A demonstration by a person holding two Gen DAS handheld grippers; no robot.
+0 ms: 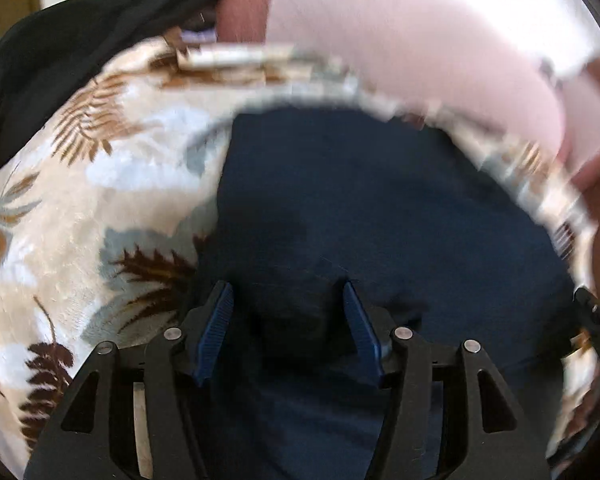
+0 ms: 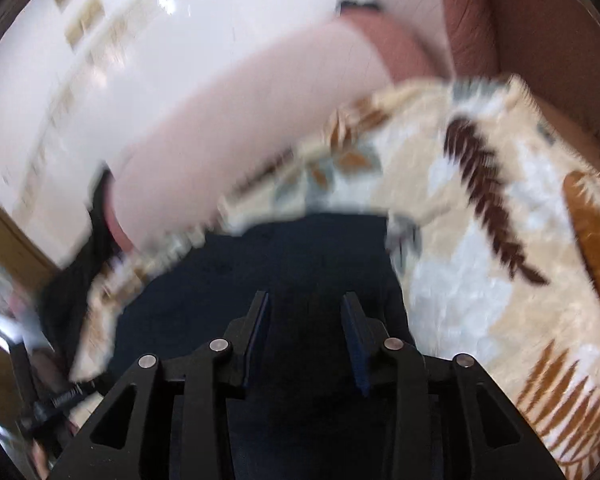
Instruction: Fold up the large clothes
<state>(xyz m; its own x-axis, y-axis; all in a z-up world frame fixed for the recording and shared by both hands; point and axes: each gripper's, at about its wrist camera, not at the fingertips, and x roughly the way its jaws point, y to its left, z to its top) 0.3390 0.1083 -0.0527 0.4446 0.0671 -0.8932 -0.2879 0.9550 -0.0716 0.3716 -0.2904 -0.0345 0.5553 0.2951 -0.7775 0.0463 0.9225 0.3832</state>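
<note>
A dark navy garment (image 1: 360,200) lies spread on a cream blanket with brown and blue leaf prints (image 1: 100,160). My left gripper (image 1: 288,290) points down at the garment with its blue pads apart. A bunched hump of the navy cloth sits low between the fingers, and the pads do not press on it. In the right wrist view the same navy garment (image 2: 300,248) lies under my right gripper (image 2: 305,300). Its jaws stand a little apart over the cloth and clamp nothing that I can see. Both views are blurred.
A person's pink sleeve (image 1: 420,60) crosses the top of the left view, and another pink sleeve (image 2: 220,140) crosses the right view. A black cloth (image 1: 60,40) lies beyond the blanket. A brown sofa (image 2: 540,40) backs the blanket (image 2: 480,240). A black stand (image 2: 40,400) is at lower left.
</note>
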